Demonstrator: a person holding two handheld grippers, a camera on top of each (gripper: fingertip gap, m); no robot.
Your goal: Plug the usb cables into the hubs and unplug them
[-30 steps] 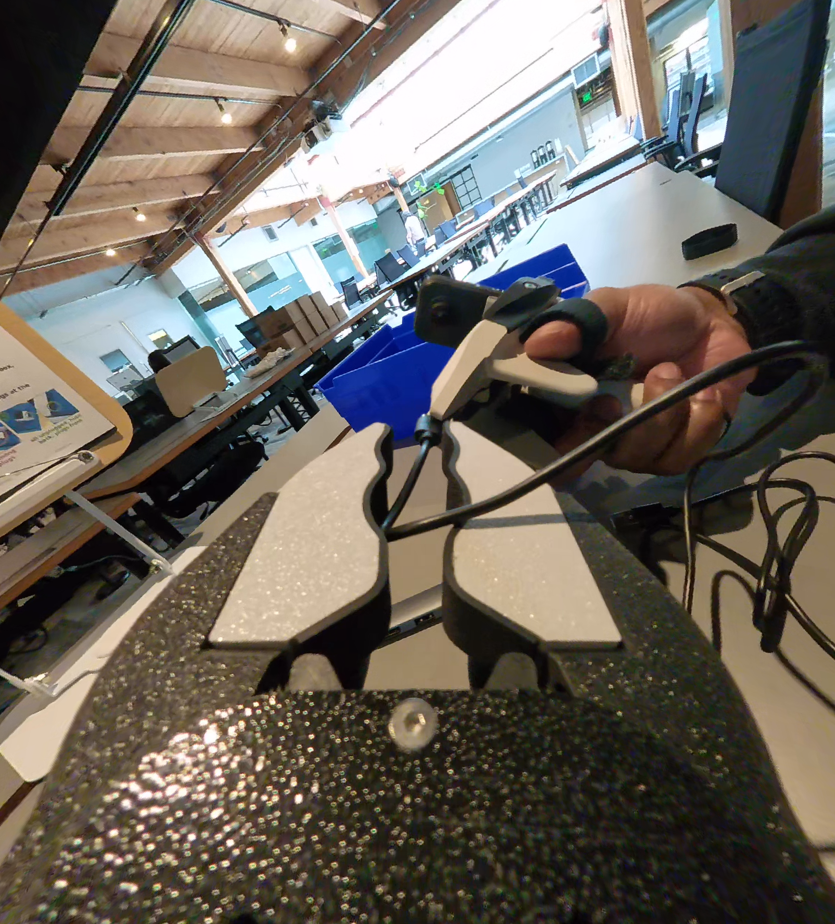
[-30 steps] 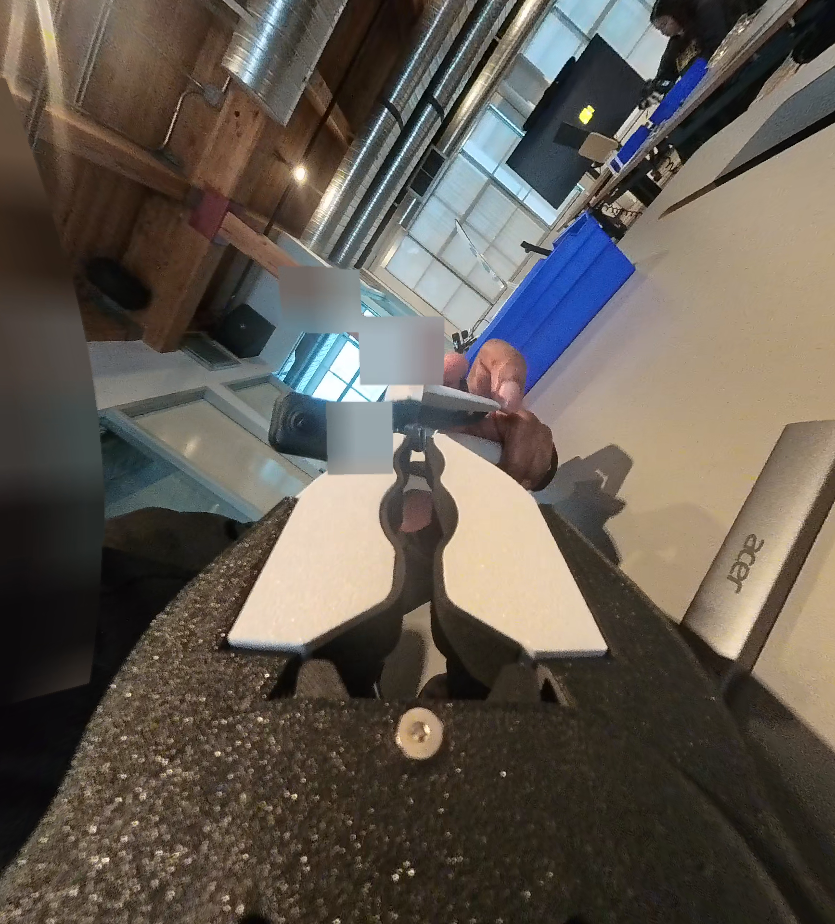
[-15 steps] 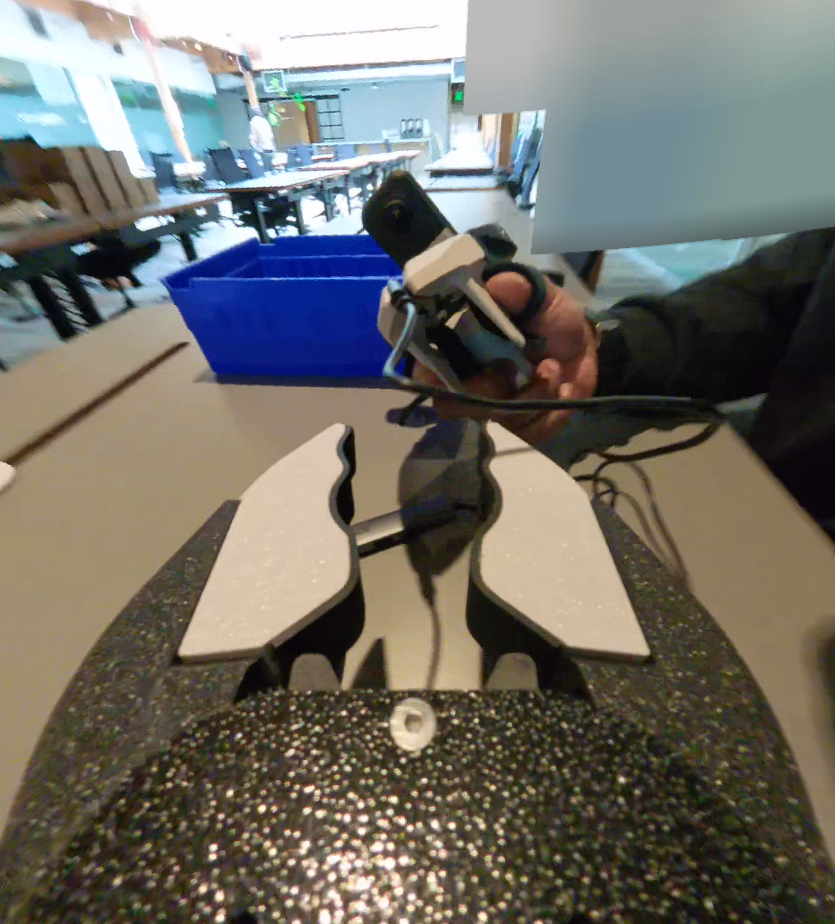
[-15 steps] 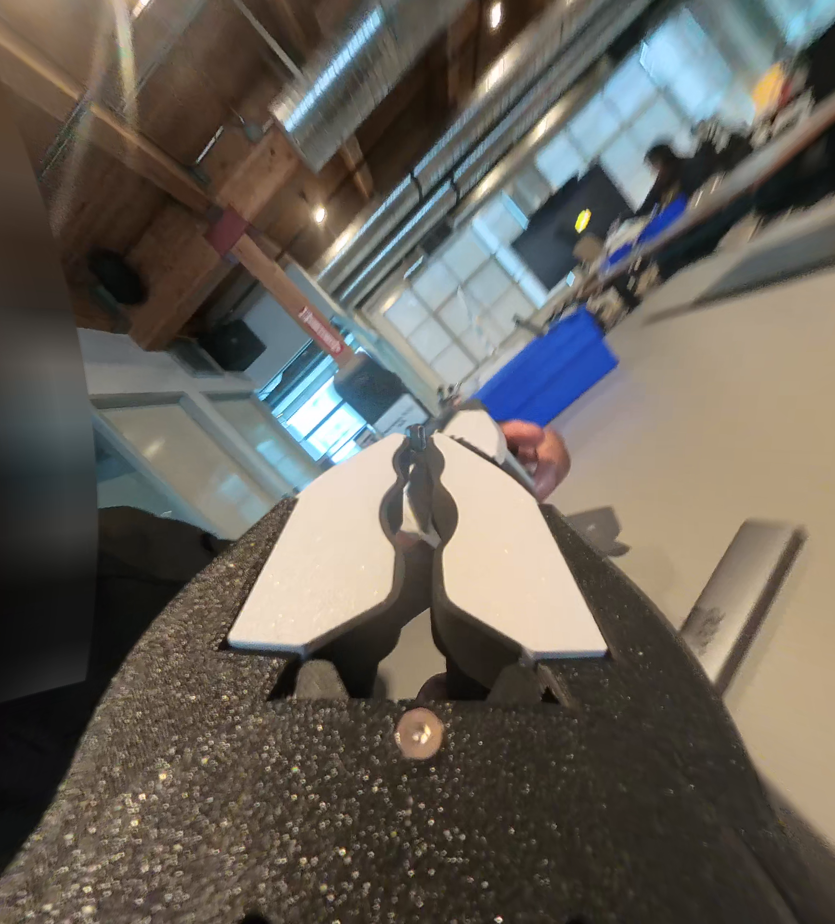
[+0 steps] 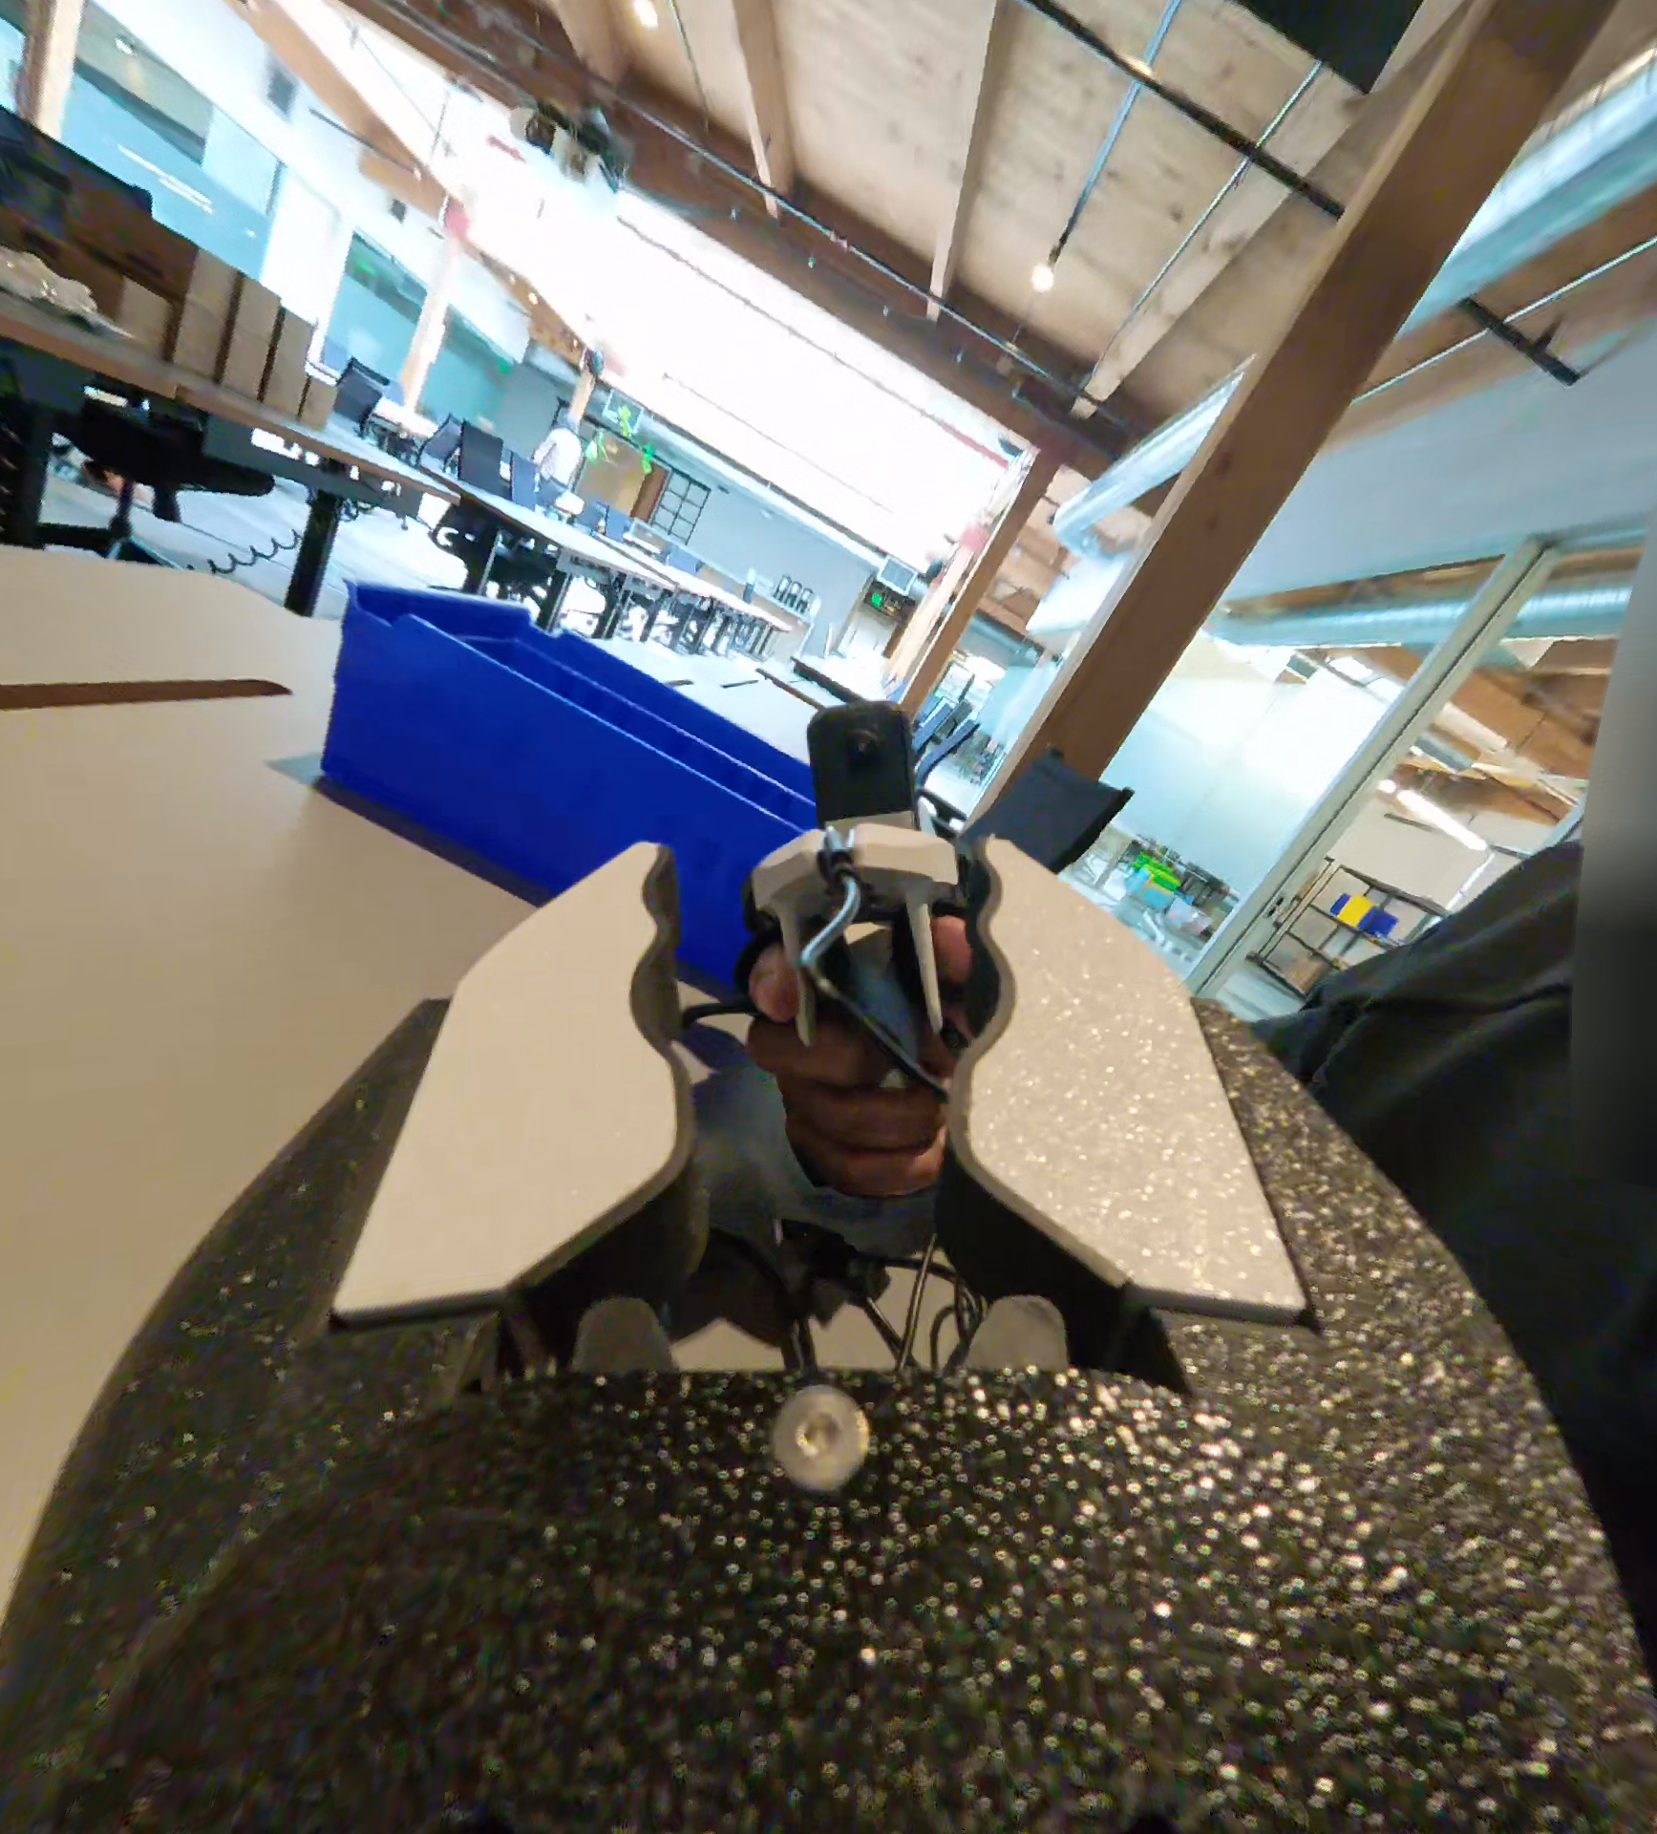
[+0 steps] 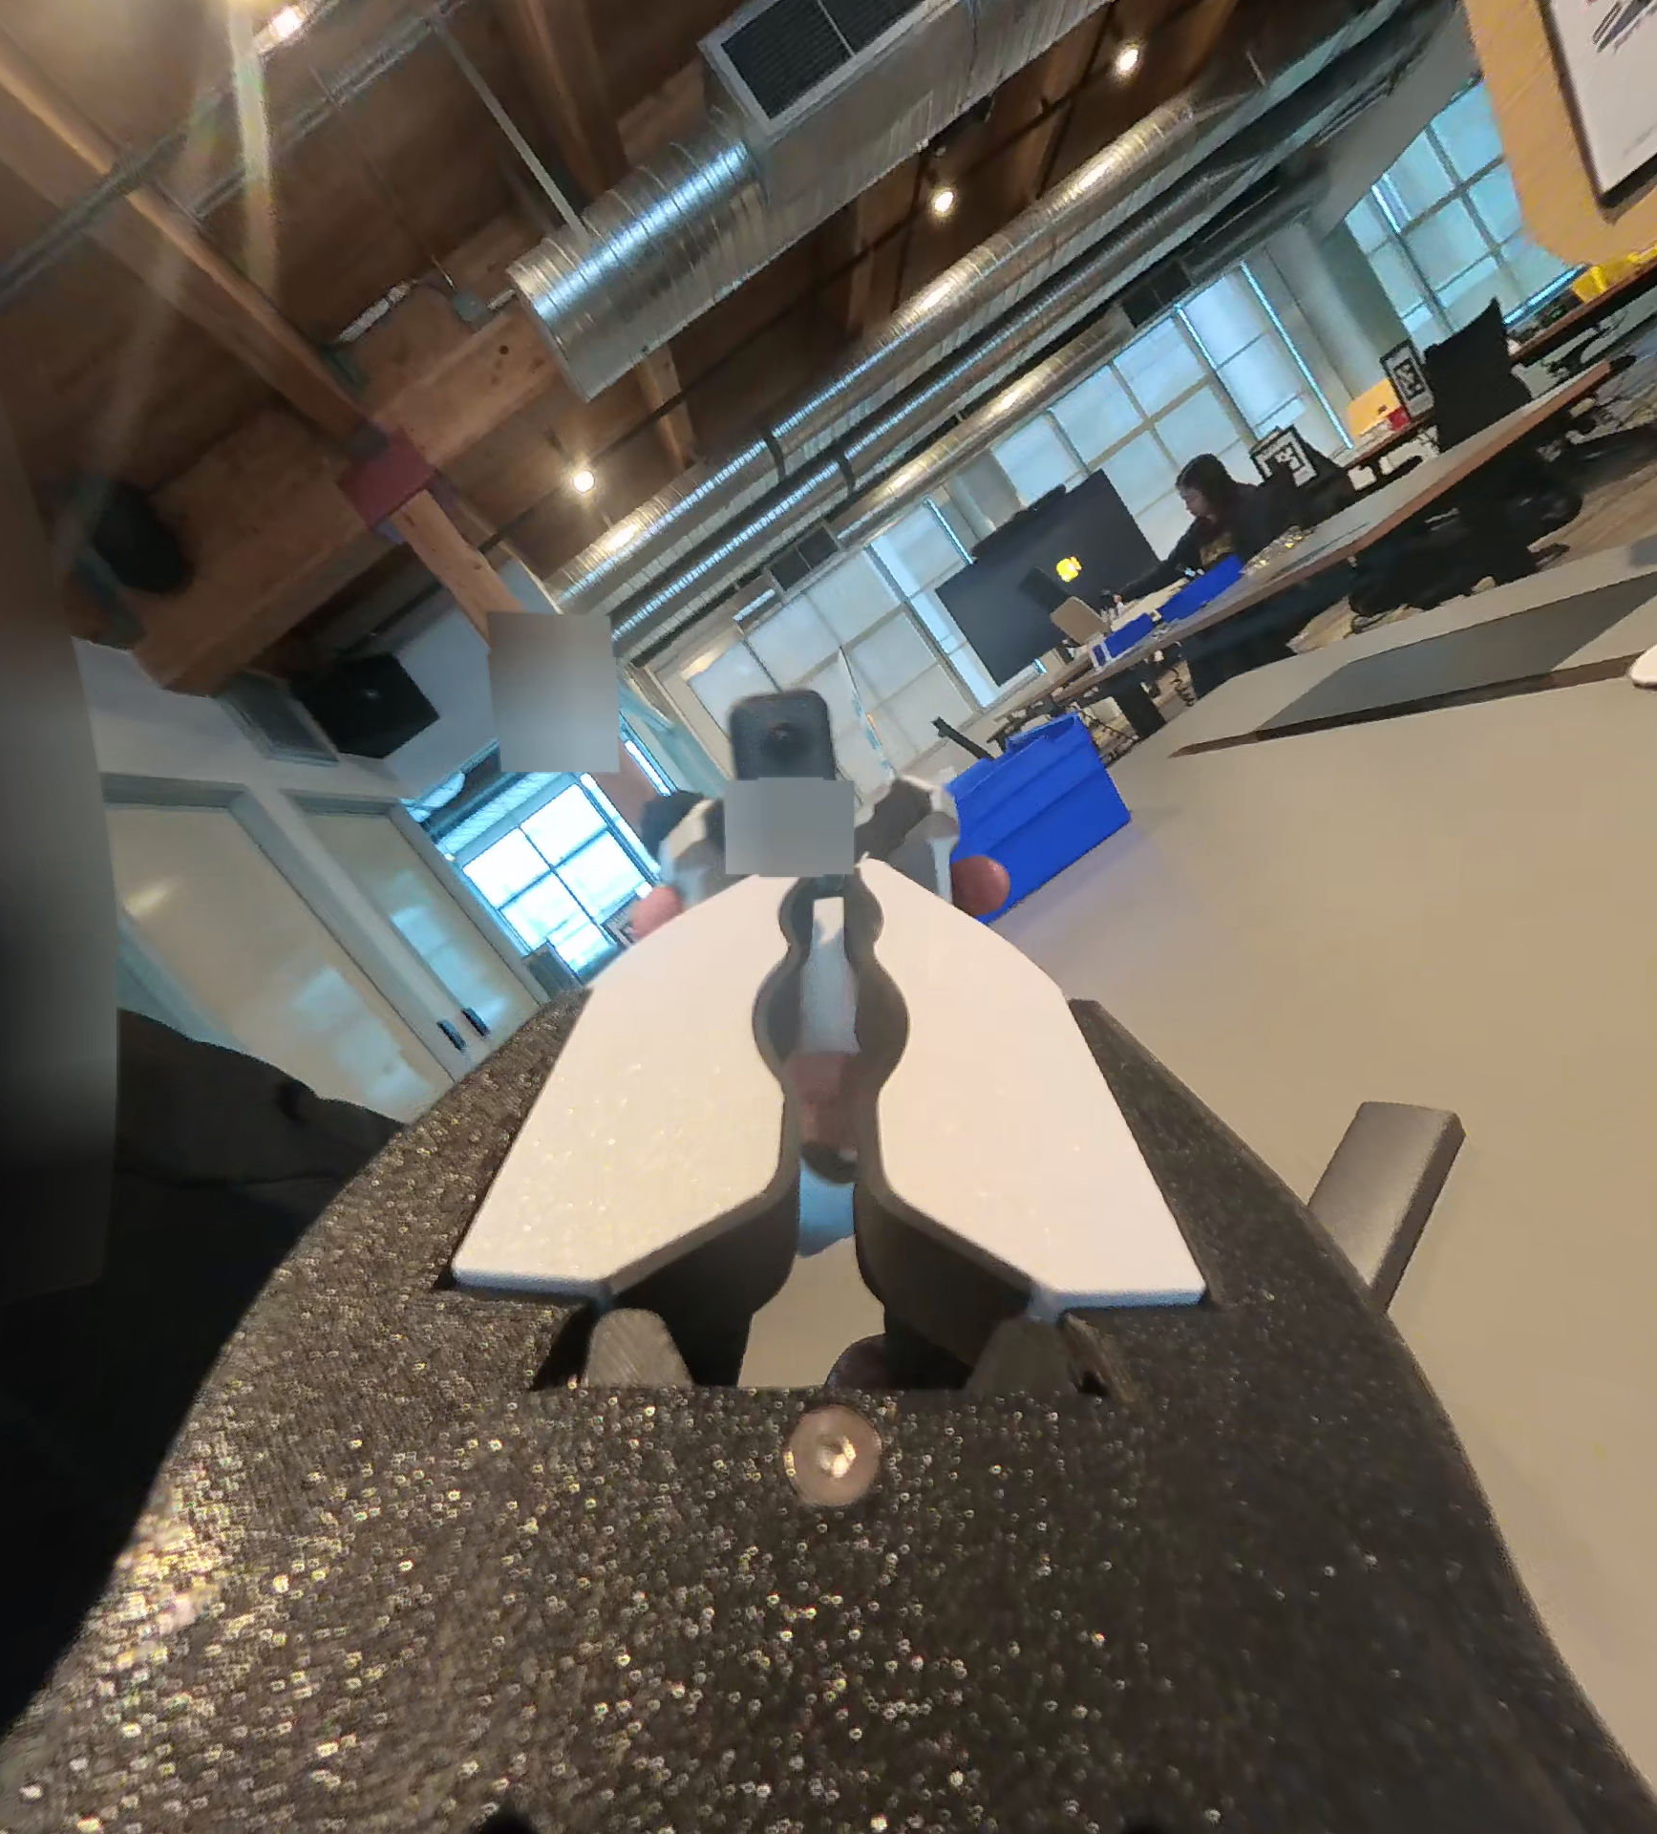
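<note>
My left gripper is open and empty, its fingers wide apart above the table. Straight ahead of it, in the gap, a hand holds my right gripper facing me. That gripper is shut on a thin black USB cable, which loops down from its tips over the hand. In the right wrist view my right gripper has its fingertips together, and the left gripper's camera shows just beyond. A grey hub lies on the table to the right of my right gripper, apart from it.
A blue bin stands on the beige table behind the grippers; it also shows in the right wrist view. Loose black cables lie under the left gripper. A dark sleeve is at the right. A person sits at a far desk. There is about 5 centimetres between the tips of the two grippers. From either gripper's tips it is about 15 centimetres to the grey hub.
The left gripper has opened wider and swung to face the right gripper head-on. The right gripper stays shut on the cable and has turned, so the hub now shows lower right.
</note>
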